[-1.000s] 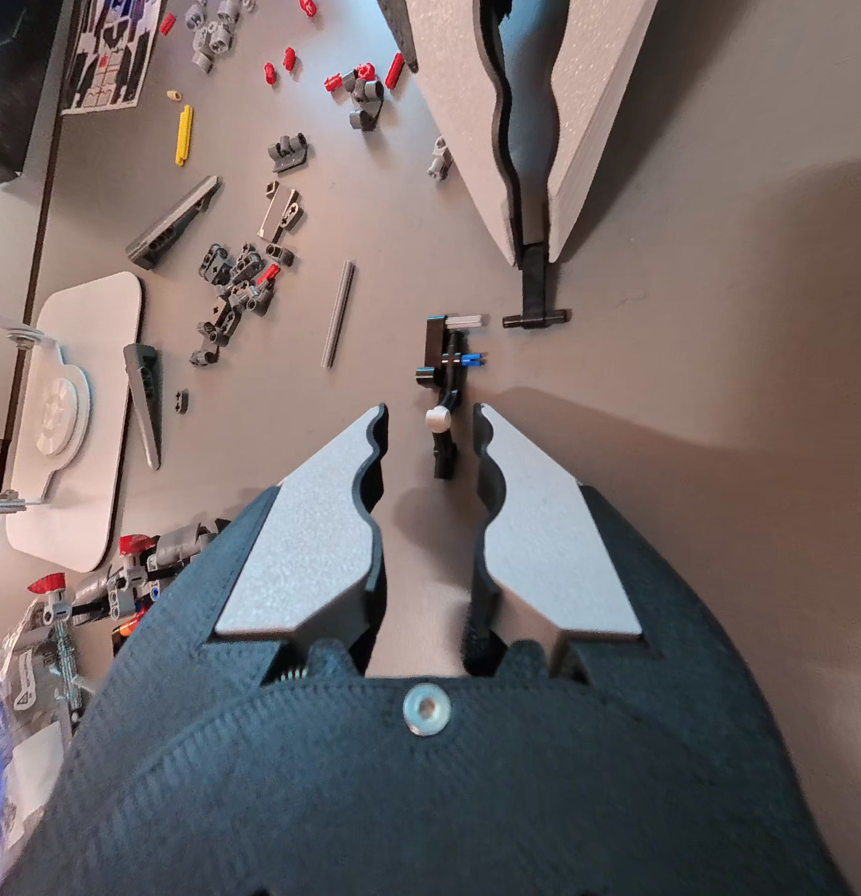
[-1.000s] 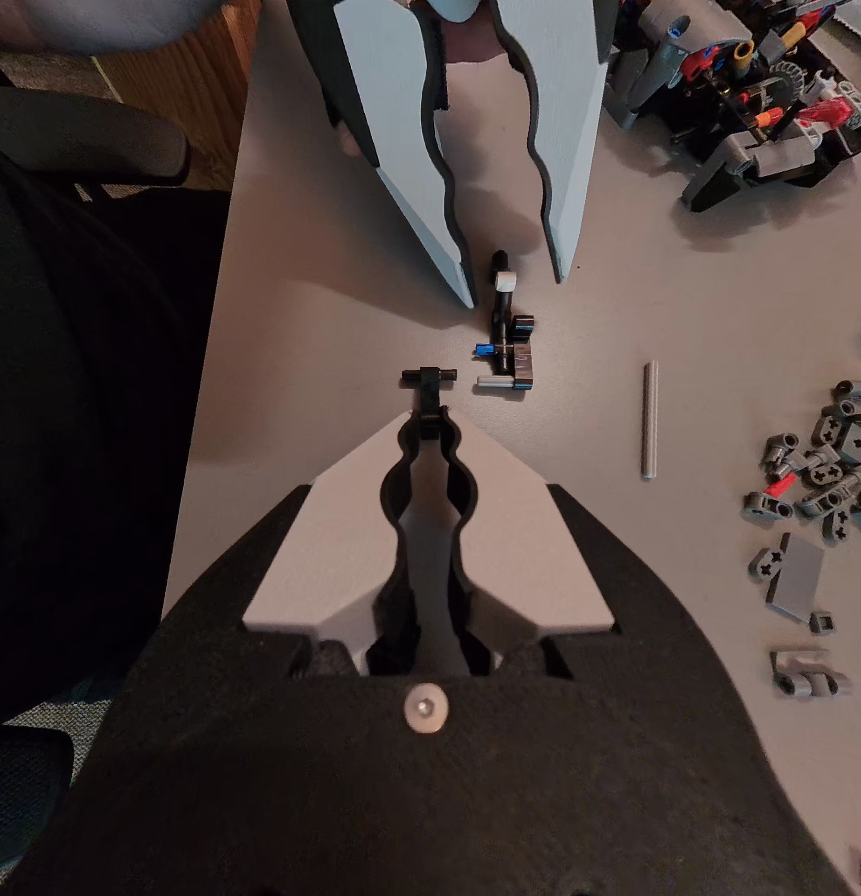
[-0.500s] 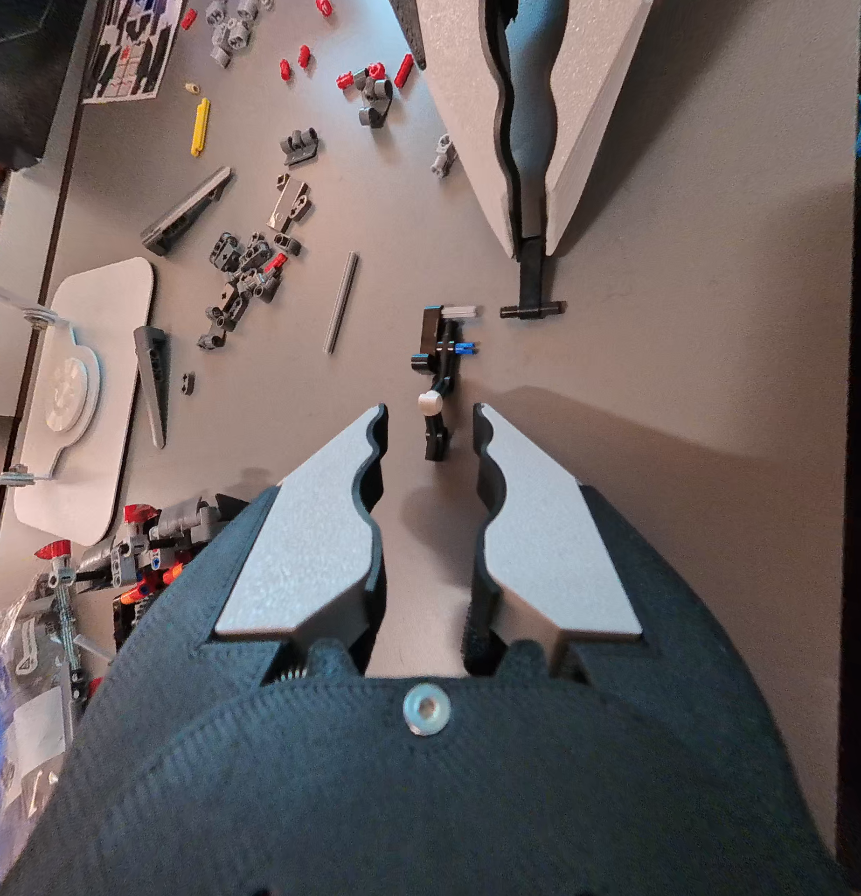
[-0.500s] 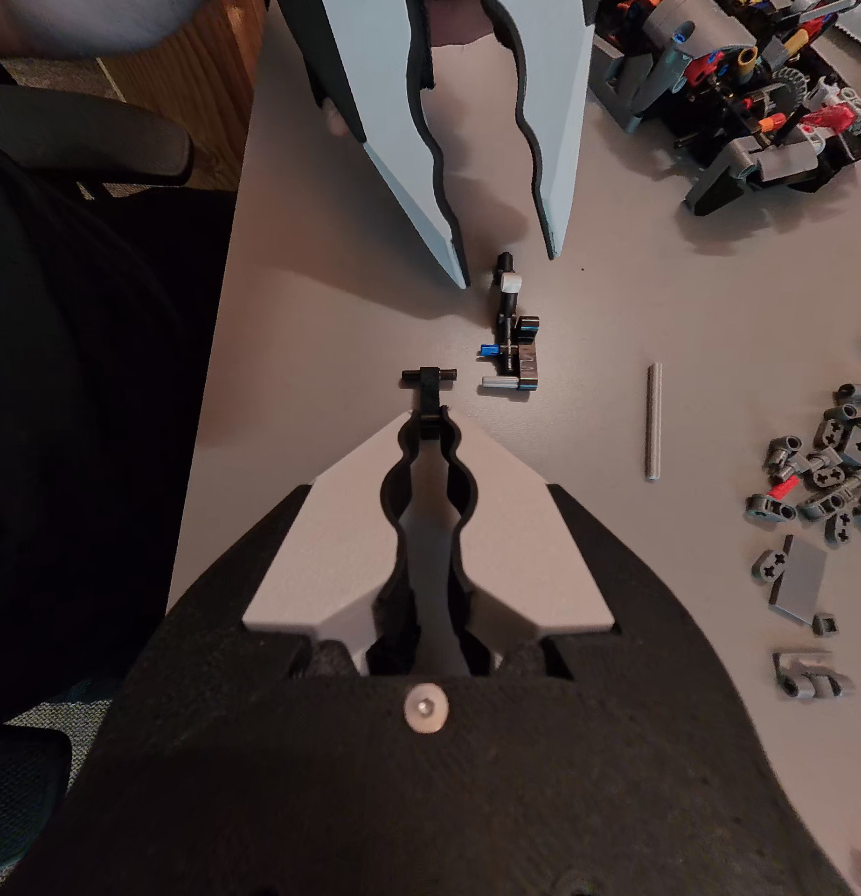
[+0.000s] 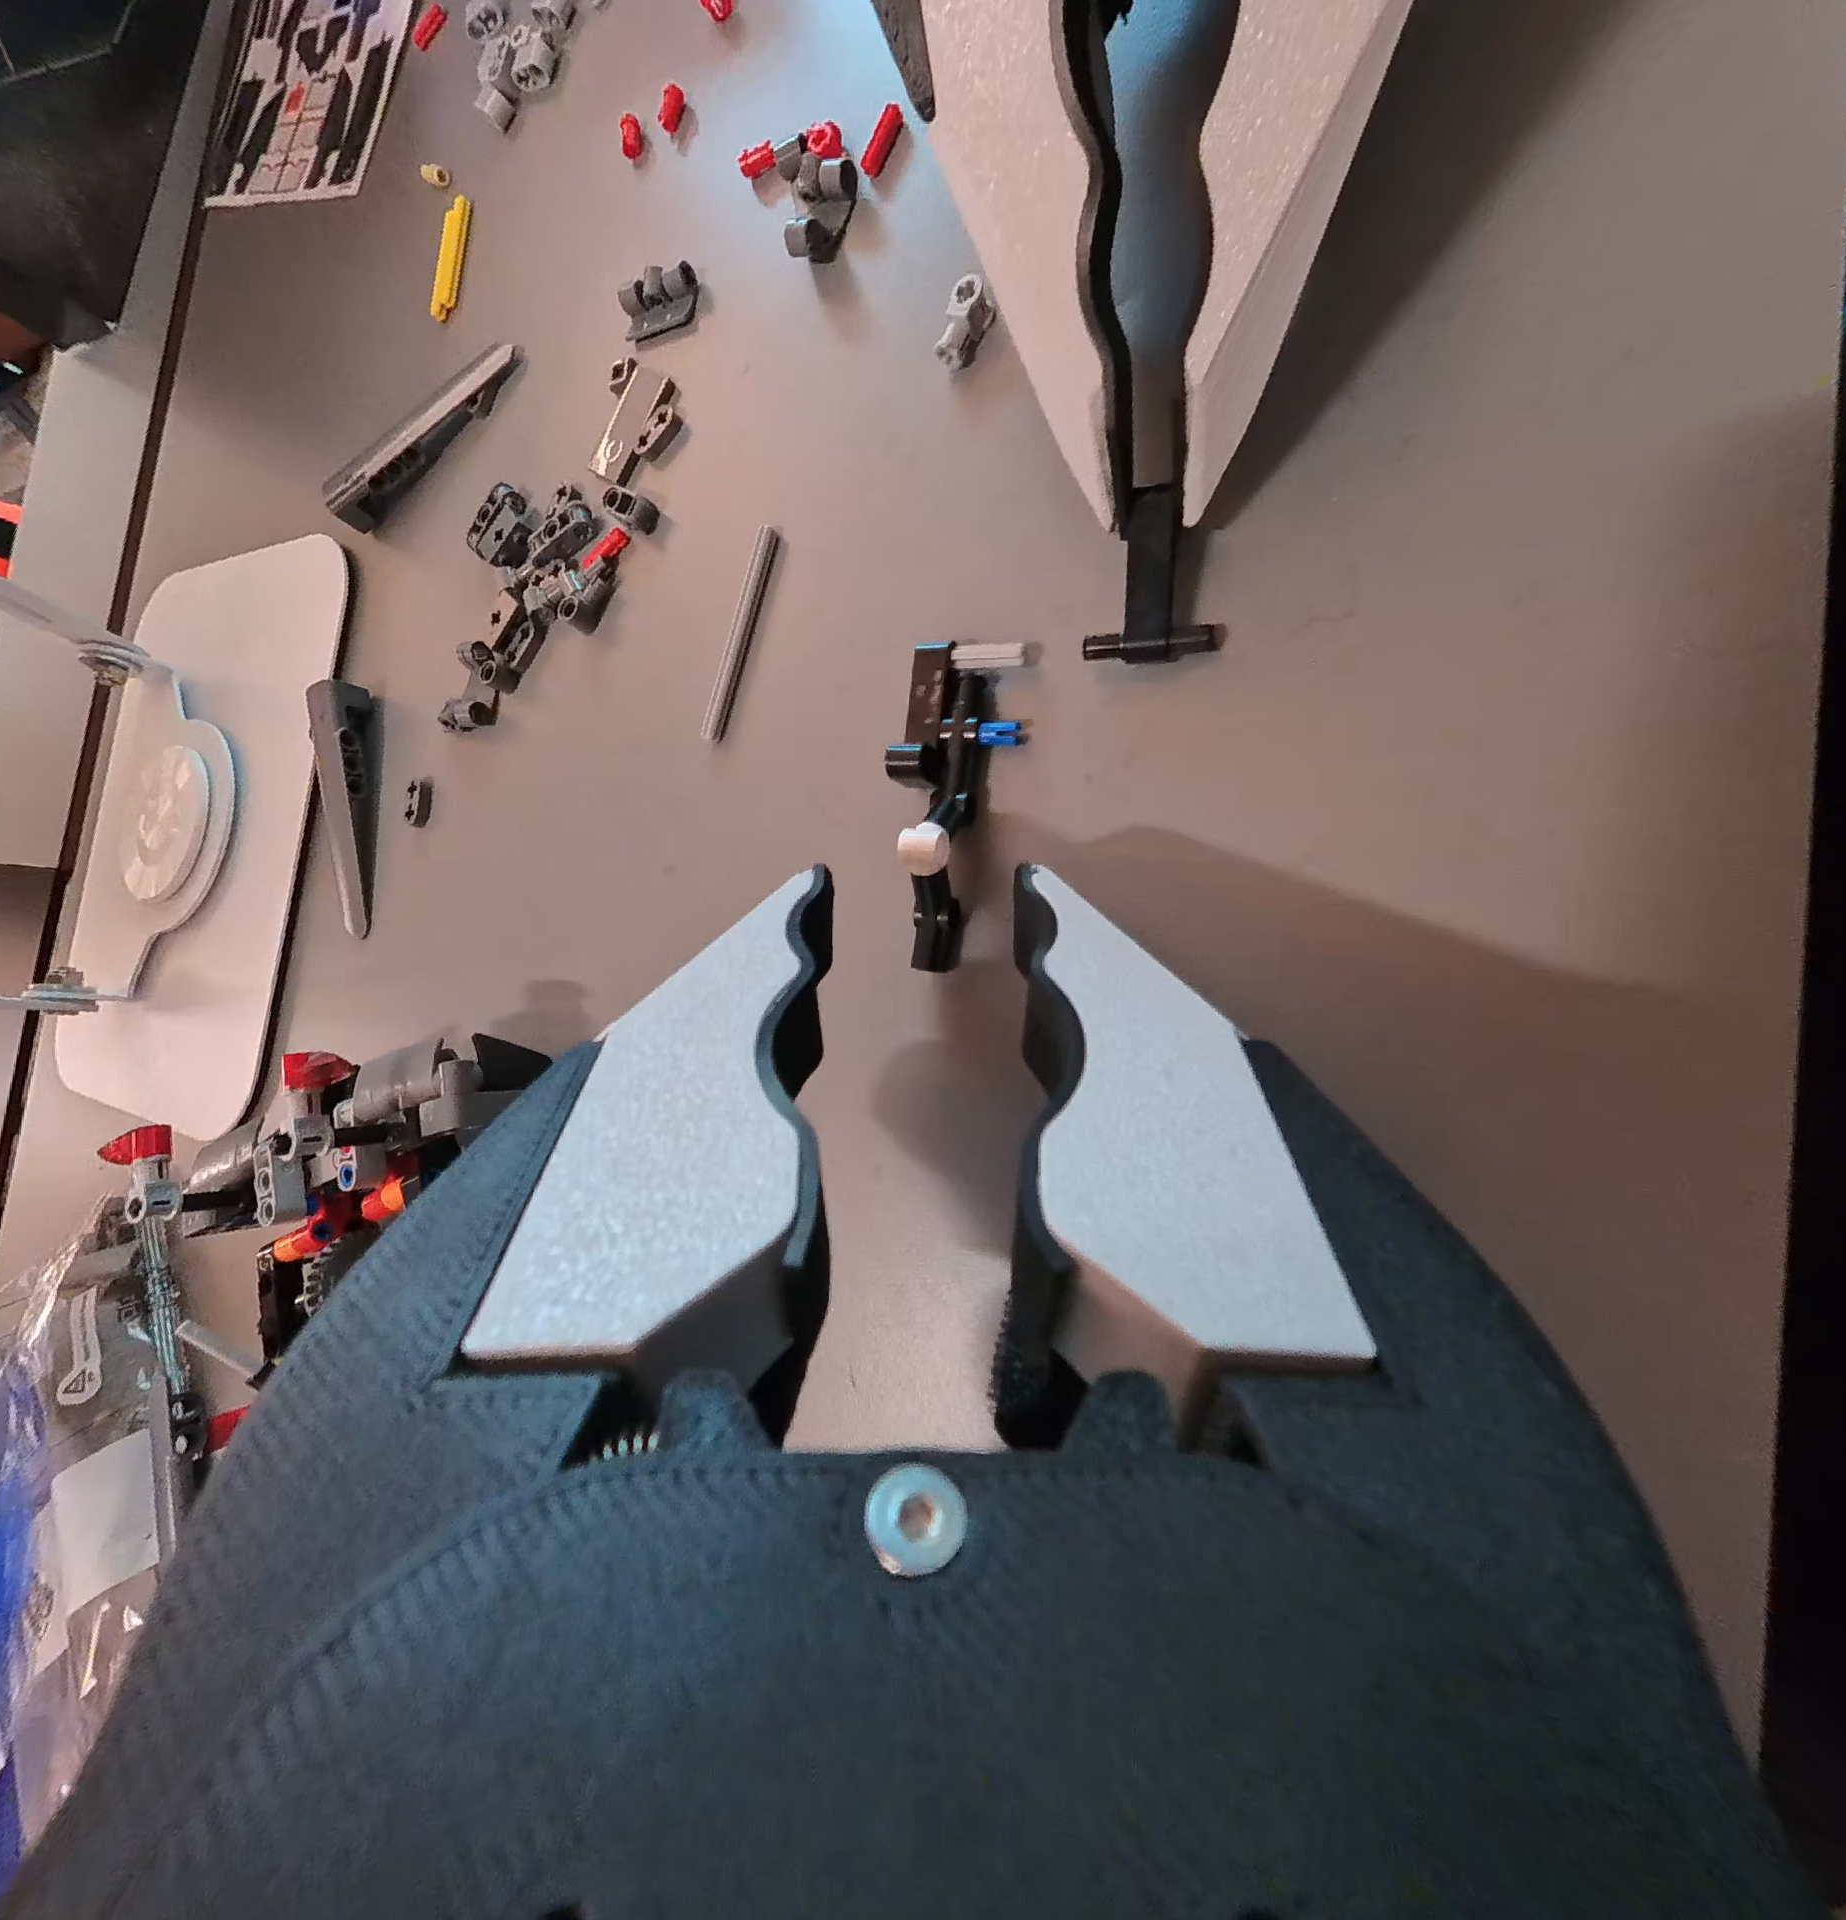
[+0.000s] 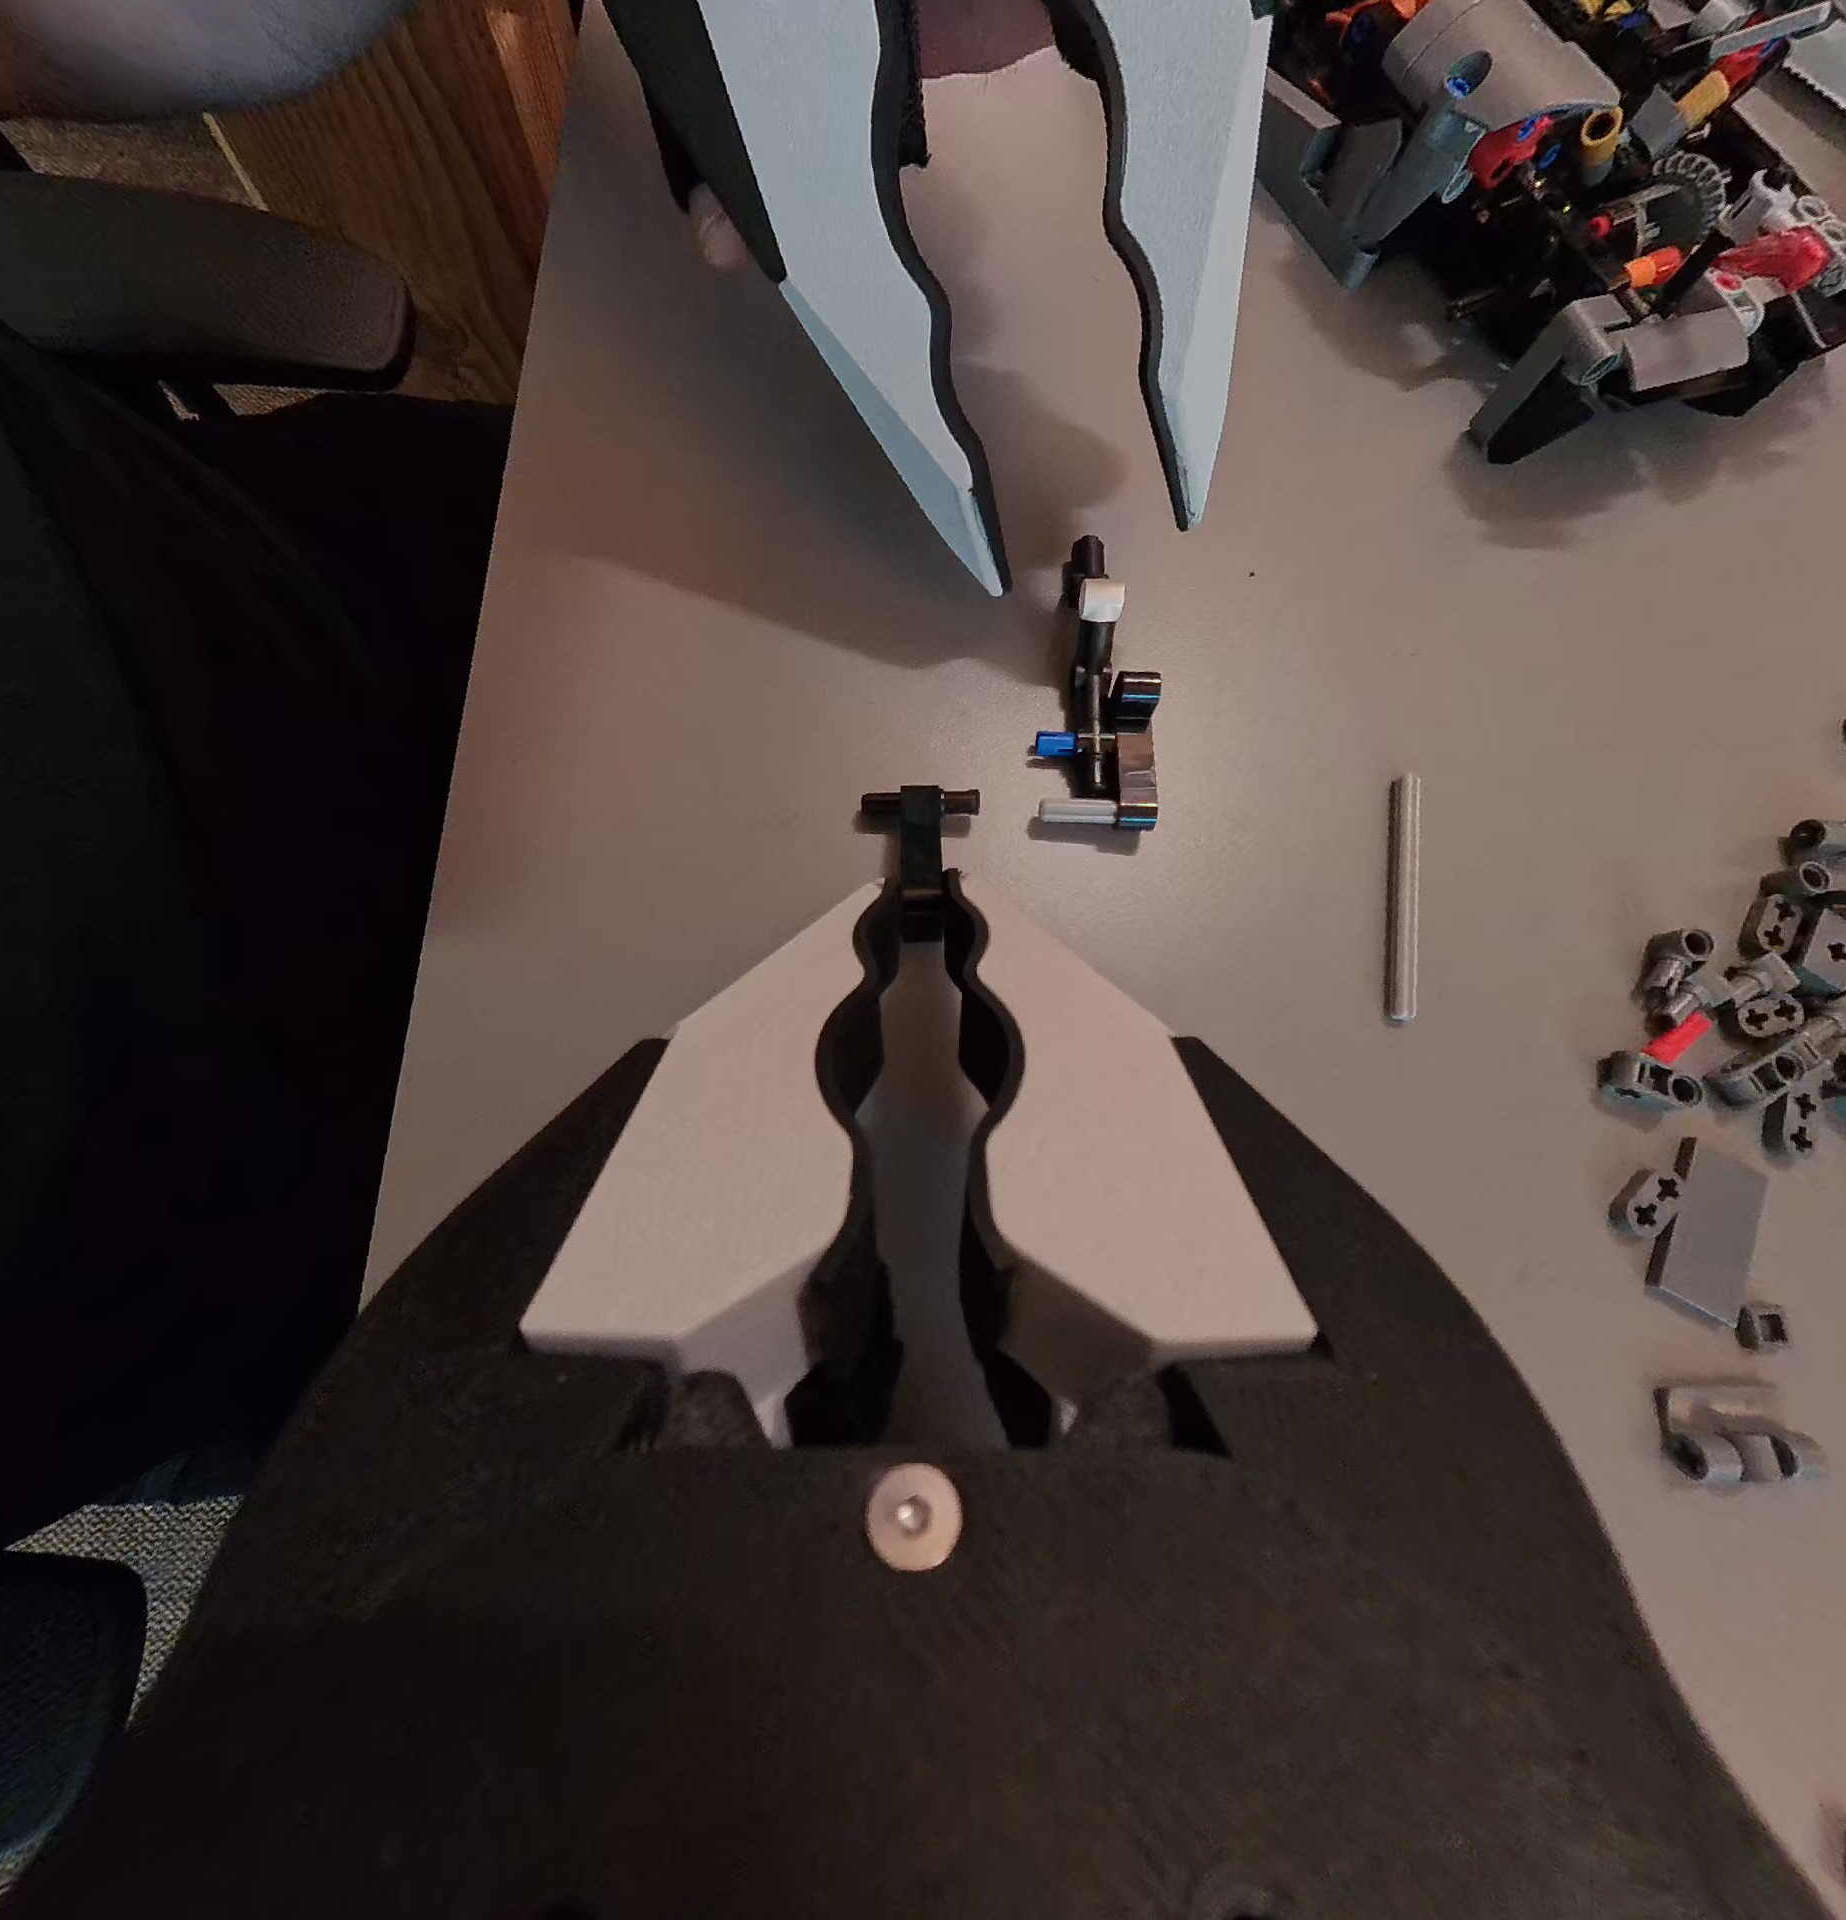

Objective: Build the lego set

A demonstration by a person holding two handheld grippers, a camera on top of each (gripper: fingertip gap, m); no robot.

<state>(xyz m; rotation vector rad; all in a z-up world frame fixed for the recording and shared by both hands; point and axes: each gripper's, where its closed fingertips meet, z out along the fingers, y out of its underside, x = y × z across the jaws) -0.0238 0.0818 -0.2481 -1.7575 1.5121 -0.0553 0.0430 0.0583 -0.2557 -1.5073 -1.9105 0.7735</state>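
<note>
My left jaws (image 5: 924, 883) are backing off the black linkage (image 5: 945, 790), released; right jaws (image 6: 917, 894) are still clenching the T-piece (image 6: 919, 826).

grippers 2 (image 5: 924, 883) (image 6: 919, 888) | long grey axles 1 (image 5: 740, 634) | yellow pieces 1 (image 5: 449, 257) | sticker sheets 1 (image 5: 311, 99)

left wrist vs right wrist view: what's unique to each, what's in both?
Left wrist only: sticker sheet, yellow axle, white plate-like stand at the table's left edge, clear plastic bags.

Right wrist only: chair armrest, wood panel, dark clothing beside the table.

Both: left gripper open, astride the black linkage assembly without touching it; right gripper shut on a black T-shaped piece; long grey axle; loose grey connectors; part-built model.
</note>
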